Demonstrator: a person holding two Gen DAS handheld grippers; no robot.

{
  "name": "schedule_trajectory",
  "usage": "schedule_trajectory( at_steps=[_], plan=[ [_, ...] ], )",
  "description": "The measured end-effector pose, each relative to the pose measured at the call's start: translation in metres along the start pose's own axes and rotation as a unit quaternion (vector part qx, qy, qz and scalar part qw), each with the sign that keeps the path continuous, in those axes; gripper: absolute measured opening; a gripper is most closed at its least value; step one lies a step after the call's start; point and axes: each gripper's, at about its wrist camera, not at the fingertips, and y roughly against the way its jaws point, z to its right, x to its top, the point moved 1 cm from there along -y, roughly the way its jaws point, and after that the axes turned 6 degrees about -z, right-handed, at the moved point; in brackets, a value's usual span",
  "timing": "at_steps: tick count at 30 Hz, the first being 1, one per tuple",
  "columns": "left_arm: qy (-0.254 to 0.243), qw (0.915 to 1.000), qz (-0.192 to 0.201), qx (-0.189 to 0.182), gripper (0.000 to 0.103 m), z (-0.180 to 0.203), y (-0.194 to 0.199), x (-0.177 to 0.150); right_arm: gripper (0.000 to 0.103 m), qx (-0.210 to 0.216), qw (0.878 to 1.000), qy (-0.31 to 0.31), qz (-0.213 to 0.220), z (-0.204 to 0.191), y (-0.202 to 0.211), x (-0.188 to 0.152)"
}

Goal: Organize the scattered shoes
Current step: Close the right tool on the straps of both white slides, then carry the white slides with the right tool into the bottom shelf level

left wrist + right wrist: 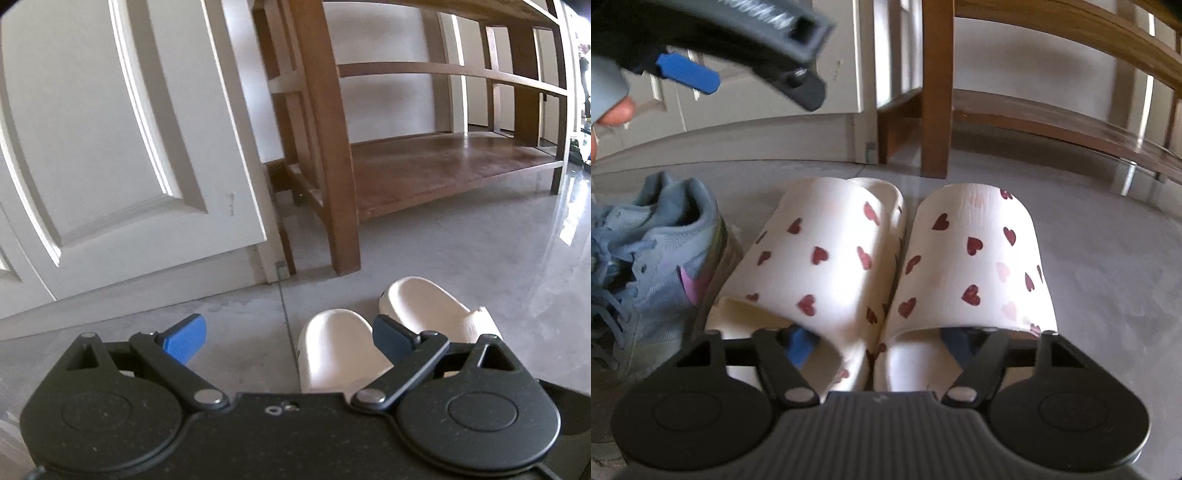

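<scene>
Pickup of the slipper pair is being set up. The right gripper (879, 345) is reaching into the heart-print slippers, one blue finger (800, 347) sitting under the strap of the left slipper (816, 254) and the other under the strap of the right slipper (975, 258). The jaws are standing partly spread, with the two inner side walls of the slippers lying between them; whether the pads are already pressing those walls cannot be told from the right wrist view. The slippers are lying side by side on the floor (1108, 277), touching along their inner edges, toes pointing away from the jaws toward the wooden shoe rack (936, 92).

The next move, as judged, is calling for the jaws to pinch both inner walls together, then lift the pair and carry it toward the rack's lower shelf (454, 162), which is standing bare.

The left gripper (288, 338) is hovering with its jaws spread wide and holding nothing; in its view the slippers are lying just ahead of the right-hand jaw.

A grey-blue sneaker (661, 266) is standing just beside the left slipper, outside the left-hand jaw, and could be nudged during the lift. The rack's front leg (328, 147) is standing directly ahead, near the slipper toes, so the carry needs to pass to its right. A white panelled door (122, 129) is standing further left.
</scene>
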Motion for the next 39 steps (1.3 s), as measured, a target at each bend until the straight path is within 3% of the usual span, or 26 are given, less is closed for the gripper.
schedule_trajectory(
  at_steps=[7,10,14,21,31,34,39],
  plan=[
    [0.005,0.9999,0.015,0.001,0.097,-0.002,0.007,0.006,0.032,0.016,1.0,-0.02,0.002,0.03,-0.007,0.022],
    [0.006,0.9998,0.02,0.001,0.097,-0.002,0.009,0.008,0.026,0.023,1.0,-0.015,0.01,0.045,-0.004,0.034],
    [0.011,0.9995,0.029,0.003,0.097,-0.004,0.013,0.011,0.025,0.035,0.999,-0.012,0.011,0.062,0.003,0.049],
    [0.006,0.9986,0.053,0.0,0.097,0.0,0.022,0.022,0.025,0.082,0.996,-0.013,-0.025,0.111,0.032,0.094],
    [-0.031,0.9956,0.088,0.009,0.098,0.016,0.04,0.039,0.026,0.072,0.993,-0.052,-0.072,0.18,0.079,0.128],
    [-0.044,0.9944,0.096,0.008,0.098,0.023,0.044,0.046,0.026,0.065,0.993,-0.068,-0.067,0.2,0.09,0.13],
    [-0.06,0.9929,0.102,-0.01,0.098,0.034,0.049,0.059,0.026,0.04,0.994,-0.096,-0.015,0.237,0.112,0.139]
  ],
)
